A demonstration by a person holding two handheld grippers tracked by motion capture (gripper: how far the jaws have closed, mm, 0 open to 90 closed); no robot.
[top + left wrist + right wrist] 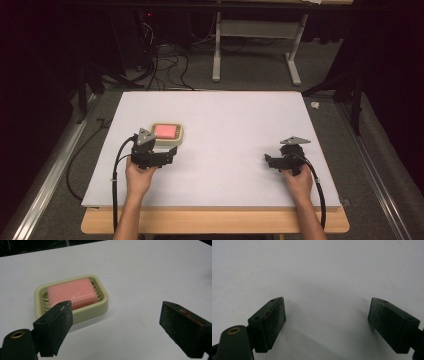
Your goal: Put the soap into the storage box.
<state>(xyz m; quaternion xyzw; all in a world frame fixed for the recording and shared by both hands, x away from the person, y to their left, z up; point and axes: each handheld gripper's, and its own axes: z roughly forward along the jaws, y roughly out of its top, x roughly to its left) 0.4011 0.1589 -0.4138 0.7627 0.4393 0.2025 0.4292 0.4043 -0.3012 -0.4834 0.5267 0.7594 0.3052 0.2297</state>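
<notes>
A pink soap (pixel 72 293) is seen lying flat in a cream dish (pixel 103 307), and the dish is set on the left half of the white table (pixel 225 120), about midway between its near and far edges. In the left gripper view the soap is shown lengthwise within the dish, with the slotted floor of the dish visible at both of its ends.

The left gripper (pixel 172 155) is held in the left hand (pixel 138 175) just near of the dish, its body lying close to the table. Its jaws are held apart, and nothing is caught between them; in the left gripper view (pixel 116 322) the dish is seen beyond the left jaw, and bare table is seen in the gap. Whether the gripper touches the dish cannot be told from the high view.

The right gripper (pixel 270 161) is held in the right hand (pixel 299 181) on the right half of the table, well apart from the dish, with its jaws pointed toward the left. In the right gripper view (pixel 327 317) its jaws are shown wide apart over bare table, with nothing between them.

Cables are trailed from both grippers toward the near edge.
</notes>
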